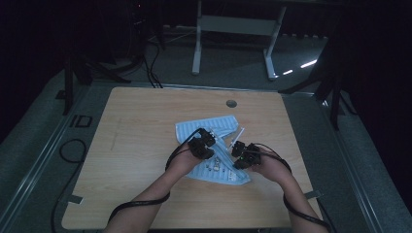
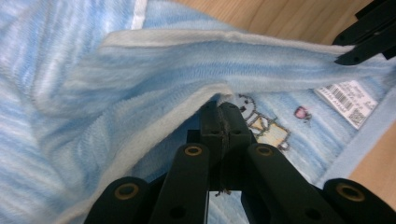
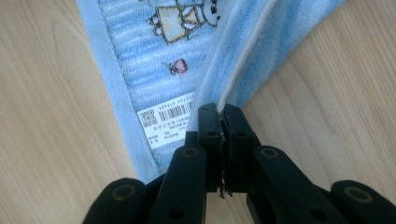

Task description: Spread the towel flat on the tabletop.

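A: Where is the towel [image 1: 214, 145] right now?

B: On the wooden counter [image 1: 145, 160], a little right of the middle, close to the person's side. It is a light blue striped towel, partly folded over itself, with its long side running from the far left toward the near right.

A: And the grippers?

B: Both are on it. The left gripper [image 2: 220, 108] has its jaws pressed together on a pale hemmed edge of the towel, with the cloth draping up and away from the tips. The right gripper [image 3: 219, 111] is likewise clamped on a hemmed edge, just beside the white label [image 3: 164, 122] with the barcode.

A: How do the two grips sit against each other?

B: In the high view the left gripper [image 1: 201, 144] is nearer the towel's middle and the right gripper [image 1: 244, 154] sits near its right edge, fairly close together. The lifted fold runs between them; in the left gripper view the other gripper's black jaws hold the same raised strip at the upper right.

A: So what does the next move hang on?

B: My guess is that the fold gets carried across the towel's short way, so both hands must travel together, keeping the held edge taut and level. If one hand leads, the edge would probably skew.

A: Anything printed on it?

B: A small cartoon picture [image 3: 183, 17] on the flat layer, beside the label.
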`<state>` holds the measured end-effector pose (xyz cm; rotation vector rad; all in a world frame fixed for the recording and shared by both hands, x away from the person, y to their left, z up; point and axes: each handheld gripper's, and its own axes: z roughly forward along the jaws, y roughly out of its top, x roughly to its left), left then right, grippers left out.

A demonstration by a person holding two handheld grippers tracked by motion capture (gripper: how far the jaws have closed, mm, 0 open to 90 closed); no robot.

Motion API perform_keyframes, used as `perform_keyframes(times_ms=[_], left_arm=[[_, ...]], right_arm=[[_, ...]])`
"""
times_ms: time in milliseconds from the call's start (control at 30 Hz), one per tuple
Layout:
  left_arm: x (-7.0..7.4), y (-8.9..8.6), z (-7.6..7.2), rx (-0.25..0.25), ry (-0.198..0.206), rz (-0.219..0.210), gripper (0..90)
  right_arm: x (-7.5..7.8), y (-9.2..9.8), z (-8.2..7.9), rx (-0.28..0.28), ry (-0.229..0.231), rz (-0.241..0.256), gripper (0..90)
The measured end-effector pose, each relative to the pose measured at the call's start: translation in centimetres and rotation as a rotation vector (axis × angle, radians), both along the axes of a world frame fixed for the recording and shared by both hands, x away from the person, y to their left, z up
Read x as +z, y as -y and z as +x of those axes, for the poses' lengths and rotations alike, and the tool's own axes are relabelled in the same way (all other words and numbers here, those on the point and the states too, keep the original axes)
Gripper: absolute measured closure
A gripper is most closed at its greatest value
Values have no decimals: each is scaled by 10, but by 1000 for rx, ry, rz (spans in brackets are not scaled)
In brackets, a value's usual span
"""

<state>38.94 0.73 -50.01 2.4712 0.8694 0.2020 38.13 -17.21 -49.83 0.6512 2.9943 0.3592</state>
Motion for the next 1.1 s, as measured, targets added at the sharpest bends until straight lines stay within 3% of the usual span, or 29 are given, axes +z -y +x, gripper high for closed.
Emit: perform_keyframes(times_ms=[233, 267, 500, 533, 567, 733, 833, 933, 1000, 1100], left_arm=[[19, -20, 3, 28, 28, -17, 896], [22, -24, 3, 49, 46, -17, 896], [36, -56, 9, 112, 68, -13, 896], [37, -62, 10, 140, 83, -14, 896], [37, -67, 12, 143, 69, -20, 895], [30, -86, 16, 197, 71, -2, 895], [20, -95, 18, 221, 50, 7, 896], [7, -101, 19, 229, 3, -2, 895], [-1, -101, 19, 214, -29, 15, 894], [-8, -100, 17, 203, -40, 44, 893]], right_arm=[[8, 16, -4, -20, 21, 12, 872], [9, 18, -5, -23, 25, 15, 872], [19, 44, -13, -59, 29, 34, 872], [19, 49, -15, -58, 29, 33, 872], [20, 53, -17, -63, 33, 29, 872], [20, 71, -26, -75, 5, 34, 871], [15, 80, -34, -73, -20, 25, 870], [7, 87, -39, -77, -40, 32, 869], [3, 90, -41, -80, -55, 42, 868], [-6, 92, -42, -96, -75, 29, 858]])
